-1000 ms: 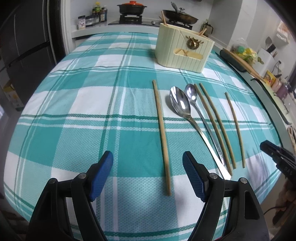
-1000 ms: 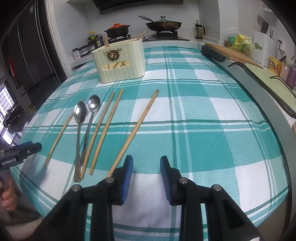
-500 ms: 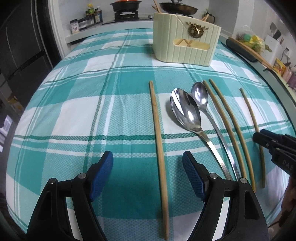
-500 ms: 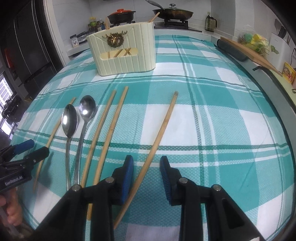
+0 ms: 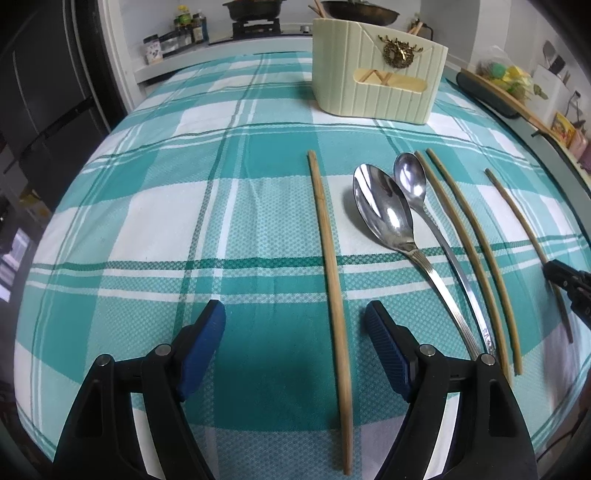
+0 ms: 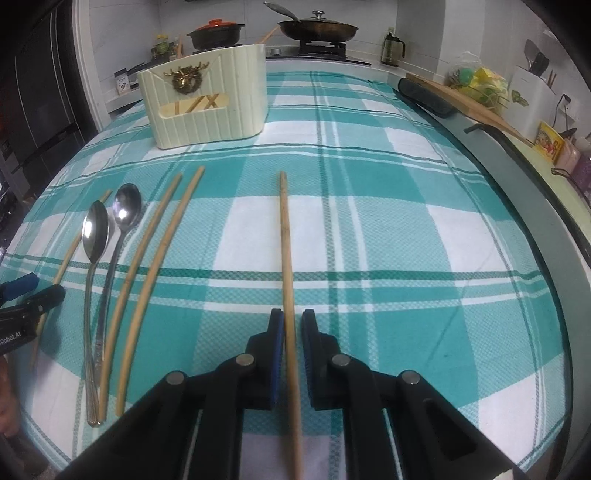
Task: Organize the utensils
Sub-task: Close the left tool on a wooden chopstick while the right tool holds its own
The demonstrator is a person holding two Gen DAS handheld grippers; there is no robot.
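Several bamboo chopsticks and two steel spoons lie side by side on the teal plaid cloth. My right gripper (image 6: pixel 292 325) is closing on the rightmost chopstick (image 6: pixel 285 240), which runs between its blue pads (image 6: pixel 277 332) with the pads against its sides. My left gripper (image 5: pixel 295 325) stands open low over the leftmost chopstick (image 5: pixel 325 229), which passes between its fingers nearer the right one. The big spoon (image 5: pixel 386 210), the small spoon (image 5: pixel 412 177) and a chopstick pair (image 5: pixel 465 229) lie between the two grippers. The cream utensil holder (image 5: pixel 376 74) stands behind them.
A stove with a pot (image 6: pixel 216 33) and a pan (image 6: pixel 317 29) lines the back counter. A cutting board (image 6: pixel 465 99) and small items sit on the counter to the right. A dark fridge (image 5: pixel 44 92) stands to the left. The cloth's near edge lies just under the grippers.
The right jaws have closed in around the rightmost chopstick. Both grippers came forward and lower over the utensils; the left jaws stay wide.
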